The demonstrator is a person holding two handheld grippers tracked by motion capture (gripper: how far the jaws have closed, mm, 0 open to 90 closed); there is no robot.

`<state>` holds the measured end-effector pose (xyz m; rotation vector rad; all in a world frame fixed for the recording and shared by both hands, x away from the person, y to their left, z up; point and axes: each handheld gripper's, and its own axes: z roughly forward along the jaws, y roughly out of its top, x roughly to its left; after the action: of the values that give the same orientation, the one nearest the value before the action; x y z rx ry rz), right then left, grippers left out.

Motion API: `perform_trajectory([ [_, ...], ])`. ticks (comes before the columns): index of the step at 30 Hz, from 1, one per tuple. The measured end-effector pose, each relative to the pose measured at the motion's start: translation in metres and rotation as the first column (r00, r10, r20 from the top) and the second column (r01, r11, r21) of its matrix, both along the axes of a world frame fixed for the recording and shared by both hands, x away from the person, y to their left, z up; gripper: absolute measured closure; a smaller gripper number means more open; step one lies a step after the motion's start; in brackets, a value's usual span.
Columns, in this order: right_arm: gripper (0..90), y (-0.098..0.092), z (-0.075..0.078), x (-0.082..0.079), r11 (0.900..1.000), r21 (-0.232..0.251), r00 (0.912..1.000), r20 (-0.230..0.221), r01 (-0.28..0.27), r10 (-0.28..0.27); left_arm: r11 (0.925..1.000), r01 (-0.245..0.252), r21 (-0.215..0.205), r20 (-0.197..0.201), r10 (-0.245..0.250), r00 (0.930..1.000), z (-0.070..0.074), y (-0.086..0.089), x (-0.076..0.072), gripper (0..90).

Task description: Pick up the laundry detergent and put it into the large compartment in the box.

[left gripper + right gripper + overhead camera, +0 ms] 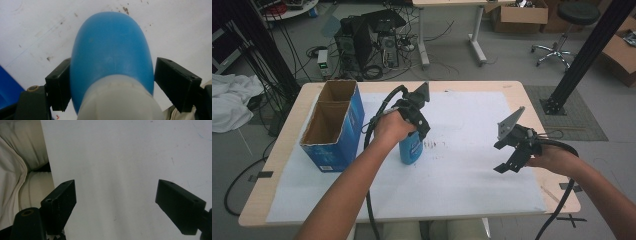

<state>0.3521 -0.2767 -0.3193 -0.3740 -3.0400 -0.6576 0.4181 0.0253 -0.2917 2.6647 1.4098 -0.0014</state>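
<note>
A blue bottle (411, 150) with a white neck stands upright on the white sheet (462, 180) near the table's middle. My left gripper (418, 131) comes down over it from above. In the left gripper view the bottle (112, 50) sits between the jaws of the left gripper (112, 72). The jaws are spread wide, one against the bottle's side and the other a sliver away. My right gripper (508, 164) hovers over the sheet at the right, open. In the right gripper view nothing lies between the jaws of the right gripper (115, 192), just bare sheet.
An open blue cardboard box (334, 125) with two compartments stands at the table's left, close to the bottle. The table edge (557, 145) lies just right of my right hand. Cream-clothed legs (20, 170) show past the sheet's near edge.
</note>
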Motion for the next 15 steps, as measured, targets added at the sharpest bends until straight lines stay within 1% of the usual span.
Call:
perform_trajectory([
  [2, 16.9, 0.0002, -0.0004, 0.0003, 1.000, 0.000, 1.0000, 0.000, -0.002, 0.002, 1.0000, 0.003, 0.006, 0.000, -0.003, 1.0000, -0.0010, -0.0006, -0.0002, 21.6],
  [15, 16.9, 0.0001, 0.0010, 0.0011, 1.000, 0.004, 1.0000, 0.002, -0.001, 0.001, 1.0000, 0.002, 0.002, 0.010, -0.002, 0.9999, -0.0013, 0.0005, 0.0000, 24.9],
])
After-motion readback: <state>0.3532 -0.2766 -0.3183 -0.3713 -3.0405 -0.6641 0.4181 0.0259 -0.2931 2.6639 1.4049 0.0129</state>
